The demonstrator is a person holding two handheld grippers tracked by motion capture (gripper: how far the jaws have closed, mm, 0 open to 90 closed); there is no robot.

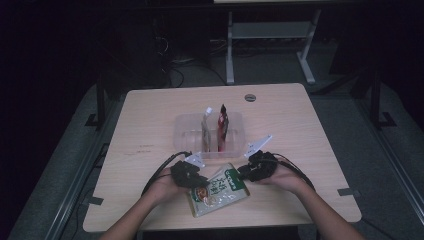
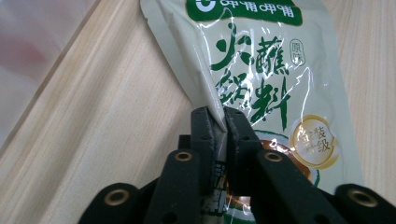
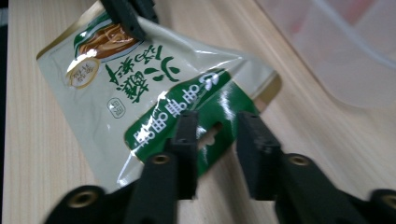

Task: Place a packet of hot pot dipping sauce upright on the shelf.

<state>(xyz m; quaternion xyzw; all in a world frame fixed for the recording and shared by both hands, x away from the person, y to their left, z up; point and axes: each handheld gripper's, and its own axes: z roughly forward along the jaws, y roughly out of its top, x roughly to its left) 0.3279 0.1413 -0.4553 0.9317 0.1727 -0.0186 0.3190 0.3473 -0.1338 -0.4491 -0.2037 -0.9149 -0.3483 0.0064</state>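
Right now my left claw [image 2: 219, 122] is clamped on the side edge of the sauce pouch [image 1: 218, 190], its jaws pinching a raised fold of film, as the left gripper view shows. My right claw [image 3: 217, 140] stands apart, jaws either side of the pouch's green header strip without pressing it.

The pouch lies flat on the near middle of the worktop [image 1: 145, 130], between my two hands, with the clear plastic tray [image 1: 184, 131] just beyond it on the far side. Two sachets stand upright in that tray, a pale sachet [image 1: 205, 127] on the left and a red sachet [image 1: 222, 122] just right of it.

I judge the pouch light, soft and floppy: the film is glossy, creases and buckles where it is pinched, and looks slick enough to slide out of a shallow grip. Its filling seems to shift, so the belly is a poor place to hold. The flat sealed borders are the stiffest parts, so I would take the header strip near the hang slot, biting deep.

The worktop is pale wood grain, matte and smooth. The tray is thin and translucent, with rounded corners.
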